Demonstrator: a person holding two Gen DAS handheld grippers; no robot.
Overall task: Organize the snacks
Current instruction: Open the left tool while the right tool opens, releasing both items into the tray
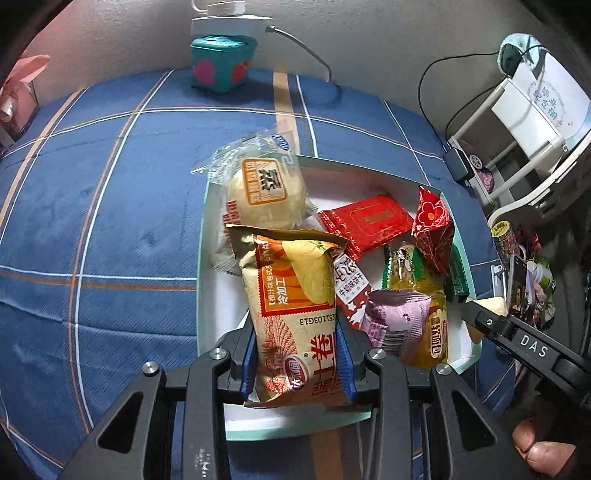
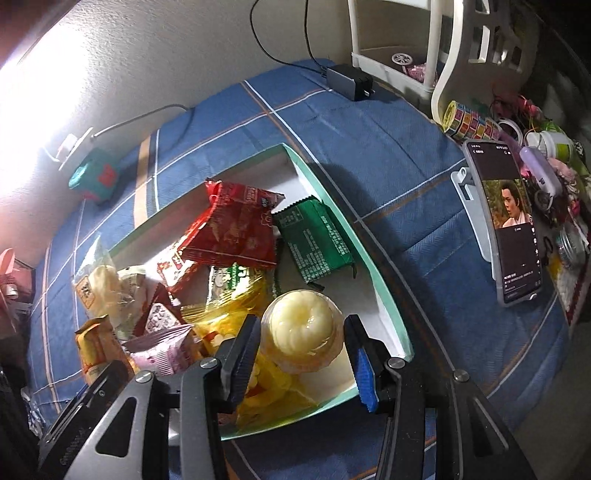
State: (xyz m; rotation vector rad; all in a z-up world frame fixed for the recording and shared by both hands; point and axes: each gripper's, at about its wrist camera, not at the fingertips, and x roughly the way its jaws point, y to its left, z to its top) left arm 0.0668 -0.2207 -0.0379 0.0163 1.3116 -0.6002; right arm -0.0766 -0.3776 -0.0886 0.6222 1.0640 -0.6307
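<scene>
My left gripper [image 1: 297, 321] is shut on an orange-and-beige roll cake packet [image 1: 295, 295], which hangs over a shallow white box with a mint rim [image 1: 201, 258]. Inside the box lie a round bun in clear wrap [image 1: 266, 192], a flat red packet [image 1: 365, 221], a red flowered packet [image 1: 432, 229], and purple [image 1: 395, 321] and yellow [image 1: 437, 328] packets. My right gripper [image 2: 303, 325] is shut on a clear cup of pale yellow pudding [image 2: 299, 314] above the box's near right corner [image 2: 391, 325]. A green packet [image 2: 317, 243] leans on the box's right wall.
The box rests on a blue plaid cloth [image 1: 110, 221]. A teal container [image 1: 221, 66] and a power strip [image 1: 229, 24] stand at the back wall. To the right are a phone on a stand [image 2: 513, 221], a charger [image 2: 351, 85], tape rolls [image 2: 469, 122] and a white rack [image 1: 517, 147].
</scene>
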